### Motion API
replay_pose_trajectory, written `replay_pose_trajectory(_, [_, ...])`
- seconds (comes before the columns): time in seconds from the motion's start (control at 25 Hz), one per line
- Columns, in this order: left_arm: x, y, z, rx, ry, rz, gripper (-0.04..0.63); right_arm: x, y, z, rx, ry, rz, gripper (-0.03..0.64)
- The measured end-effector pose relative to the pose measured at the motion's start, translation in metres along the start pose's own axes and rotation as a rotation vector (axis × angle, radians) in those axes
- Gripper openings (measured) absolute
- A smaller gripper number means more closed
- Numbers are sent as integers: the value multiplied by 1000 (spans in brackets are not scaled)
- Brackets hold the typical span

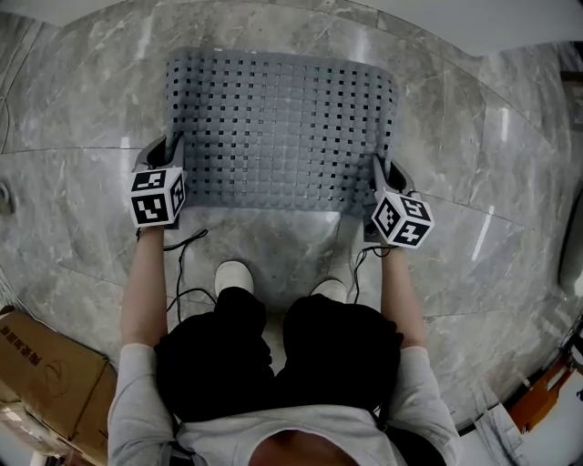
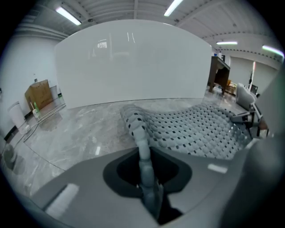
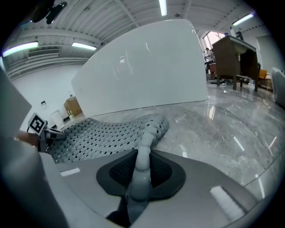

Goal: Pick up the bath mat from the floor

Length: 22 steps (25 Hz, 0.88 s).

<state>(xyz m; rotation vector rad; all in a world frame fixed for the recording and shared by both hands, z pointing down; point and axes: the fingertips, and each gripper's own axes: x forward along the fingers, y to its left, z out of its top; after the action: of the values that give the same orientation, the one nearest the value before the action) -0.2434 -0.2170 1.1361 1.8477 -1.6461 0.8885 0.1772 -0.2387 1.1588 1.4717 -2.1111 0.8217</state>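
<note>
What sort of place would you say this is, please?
Probably a mock bathroom corner inside a large workshop or hall: a grey marble-look floor, a bath mat lying before a white curved tub-like wall, and long strip lights high overhead.

Bath mat [image 1: 278, 127] on floor [image 1: 77, 118]

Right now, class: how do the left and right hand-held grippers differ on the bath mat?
The left hand-held gripper pinches the bath mat by its left edge; the right hand-held gripper by its right edge. The left's marker cube faces the head view squarely; the right's is turned corner-on. Both are shut on it.
</note>
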Motion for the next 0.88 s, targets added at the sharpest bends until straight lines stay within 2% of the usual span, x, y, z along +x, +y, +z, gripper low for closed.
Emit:
replay_pose_trajectory(0.24, [-24, -12, 36, -3, -60, -40, 54, -24, -4, 29, 9, -20, -38, 61])
replay_pose_trajectory(0.44, [-54, -24, 79, 20, -66, -72, 52, -59, -1, 70, 17, -27, -65, 60])
replay_pose_trajectory(0.88, [-190, -28, 198, 32, -117, -91, 49, -178, 40, 198, 8, -62, -74, 60])
